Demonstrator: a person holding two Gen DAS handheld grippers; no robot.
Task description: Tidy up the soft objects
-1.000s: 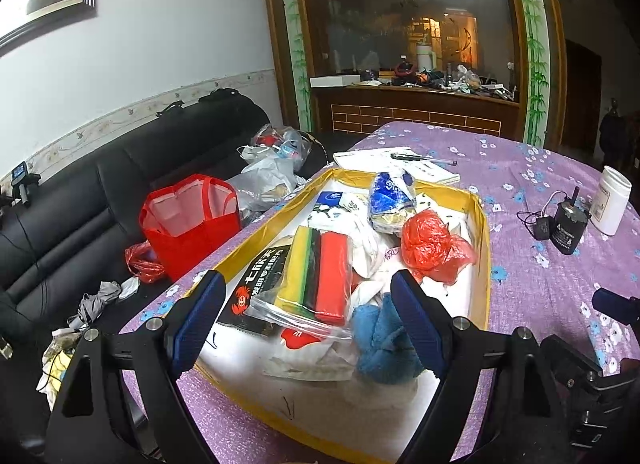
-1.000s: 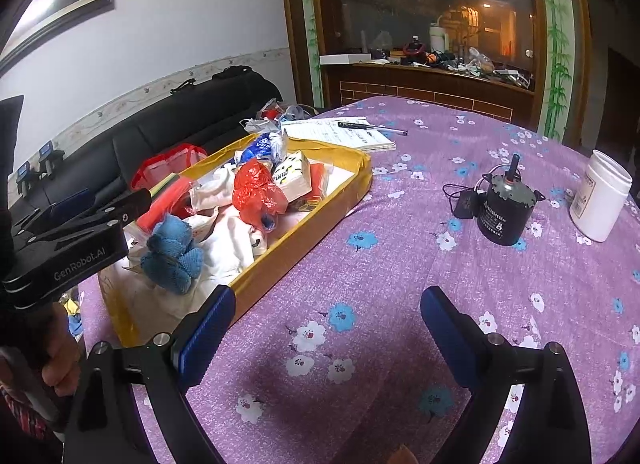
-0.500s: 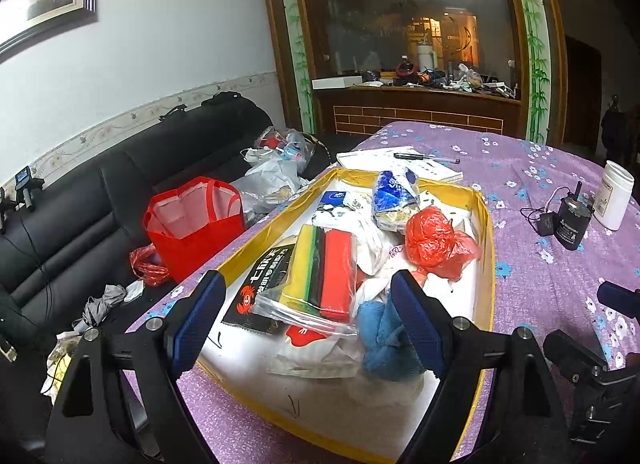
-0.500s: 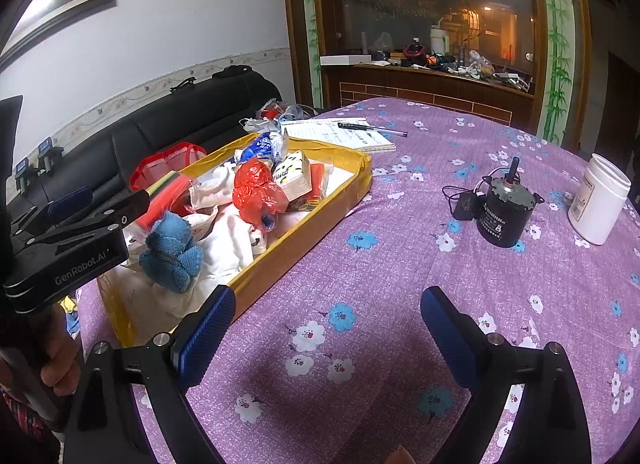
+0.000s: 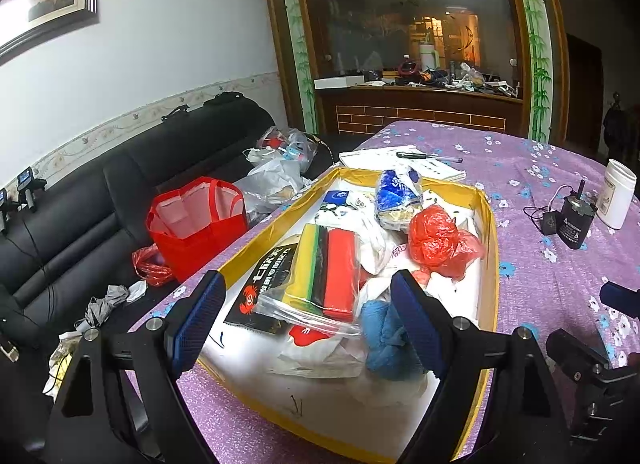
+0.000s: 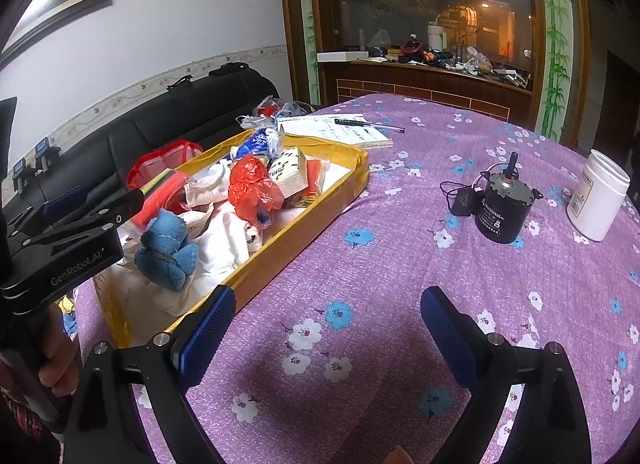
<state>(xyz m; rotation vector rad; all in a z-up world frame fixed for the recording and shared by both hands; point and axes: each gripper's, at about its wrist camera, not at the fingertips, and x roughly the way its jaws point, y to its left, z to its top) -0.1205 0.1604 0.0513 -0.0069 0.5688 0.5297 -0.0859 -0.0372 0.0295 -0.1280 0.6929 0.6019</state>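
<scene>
A yellow-rimmed tray (image 5: 490, 232) (image 6: 320, 204) on the purple table holds soft things: a blue cloth (image 5: 384, 336) (image 6: 168, 248), a red plastic bag (image 5: 436, 242) (image 6: 250, 188), a clear bag of yellow, green and red sponges (image 5: 324, 268), a blue-white packet (image 5: 394, 192), white bags. My left gripper (image 5: 308, 328) is open and empty, over the tray's near end, the blue cloth by its right finger. It also shows in the right wrist view (image 6: 64, 232). My right gripper (image 6: 324, 340) is open and empty over bare tablecloth right of the tray.
A black motor with a cable (image 6: 502, 210) and a white jar (image 6: 598, 196) stand on the right of the table. A notebook with a pen (image 6: 340, 130) lies behind the tray. A black sofa (image 5: 80, 200) with a red bag (image 5: 196, 224) is to the left.
The left gripper has edged slightly forward and up over the tray. The right gripper has barely moved. Both stay open.
</scene>
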